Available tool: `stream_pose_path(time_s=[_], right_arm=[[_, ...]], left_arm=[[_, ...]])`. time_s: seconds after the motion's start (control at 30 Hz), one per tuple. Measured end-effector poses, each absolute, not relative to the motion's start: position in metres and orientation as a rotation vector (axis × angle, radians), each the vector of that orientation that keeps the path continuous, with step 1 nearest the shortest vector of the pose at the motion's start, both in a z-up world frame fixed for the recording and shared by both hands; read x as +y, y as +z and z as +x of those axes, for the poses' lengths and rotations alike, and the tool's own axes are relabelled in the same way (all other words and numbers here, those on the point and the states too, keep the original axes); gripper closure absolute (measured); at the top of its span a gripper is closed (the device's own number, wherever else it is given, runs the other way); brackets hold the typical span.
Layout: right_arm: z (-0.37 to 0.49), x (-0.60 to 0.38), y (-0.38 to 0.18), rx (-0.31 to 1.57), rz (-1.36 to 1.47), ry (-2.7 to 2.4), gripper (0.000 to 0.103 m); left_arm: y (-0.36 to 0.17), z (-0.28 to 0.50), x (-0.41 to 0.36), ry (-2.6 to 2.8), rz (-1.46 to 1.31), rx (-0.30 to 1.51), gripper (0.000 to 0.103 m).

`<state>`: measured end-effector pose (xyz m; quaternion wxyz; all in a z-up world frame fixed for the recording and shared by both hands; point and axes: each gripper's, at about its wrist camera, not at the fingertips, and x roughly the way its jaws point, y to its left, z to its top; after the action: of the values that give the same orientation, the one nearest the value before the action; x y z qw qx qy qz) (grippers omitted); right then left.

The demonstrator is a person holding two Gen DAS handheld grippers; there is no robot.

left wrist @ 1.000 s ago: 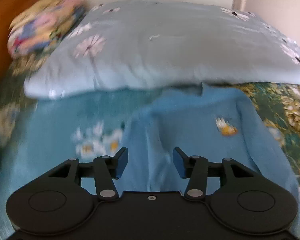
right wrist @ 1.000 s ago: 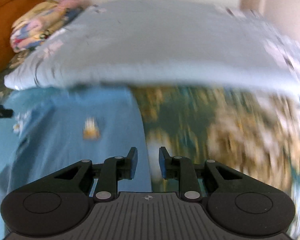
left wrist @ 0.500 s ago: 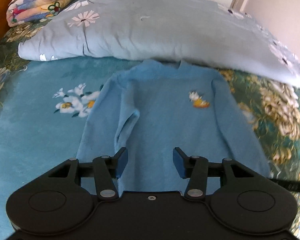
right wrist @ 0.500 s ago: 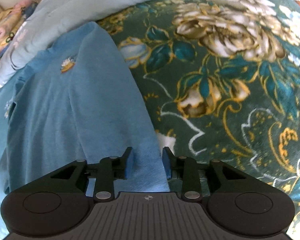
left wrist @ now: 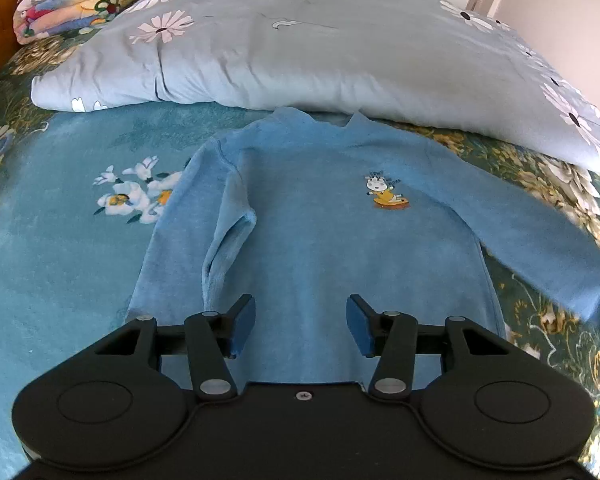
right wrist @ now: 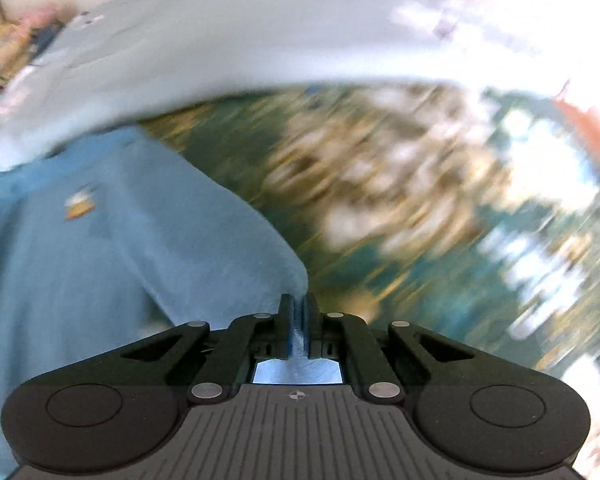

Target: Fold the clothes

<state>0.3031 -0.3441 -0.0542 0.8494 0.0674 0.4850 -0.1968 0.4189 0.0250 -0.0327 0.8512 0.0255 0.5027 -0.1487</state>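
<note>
Two grippers are at work over one blue sweater [left wrist: 332,232], which lies front-up on the flowered bedspread [left wrist: 40,240] with its collar just short of the pale daisy-print duvet [left wrist: 320,48]. The right gripper [right wrist: 299,322] has just been closing and now pinches the cuff of the right sleeve [right wrist: 204,248], cloth caught between its pads; the left gripper [left wrist: 298,324] hangs with its jaws spread and empty above the hem. The step looks like folding that sleeve across the chest. To do it well, carry the cuff low and level toward the small cartoon patch [left wrist: 386,192], keep the sleeve taut so it lays flat, and let the crease fall along the side seam. The left sleeve [left wrist: 188,240] already lies bunched beside the body, so it will need smoothing; the free gripper could pin the hem against drag
</note>
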Motion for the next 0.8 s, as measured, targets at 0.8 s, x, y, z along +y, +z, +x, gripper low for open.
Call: stream_pose_path(time_s=[0.8], right_arm=[[0.351, -0.374, -0.064, 1.007, -0.034, -0.428, 0.068]], left_arm=[[-0.03, 0.424, 0.102, -0.003, 0.026, 1.042, 0.045]])
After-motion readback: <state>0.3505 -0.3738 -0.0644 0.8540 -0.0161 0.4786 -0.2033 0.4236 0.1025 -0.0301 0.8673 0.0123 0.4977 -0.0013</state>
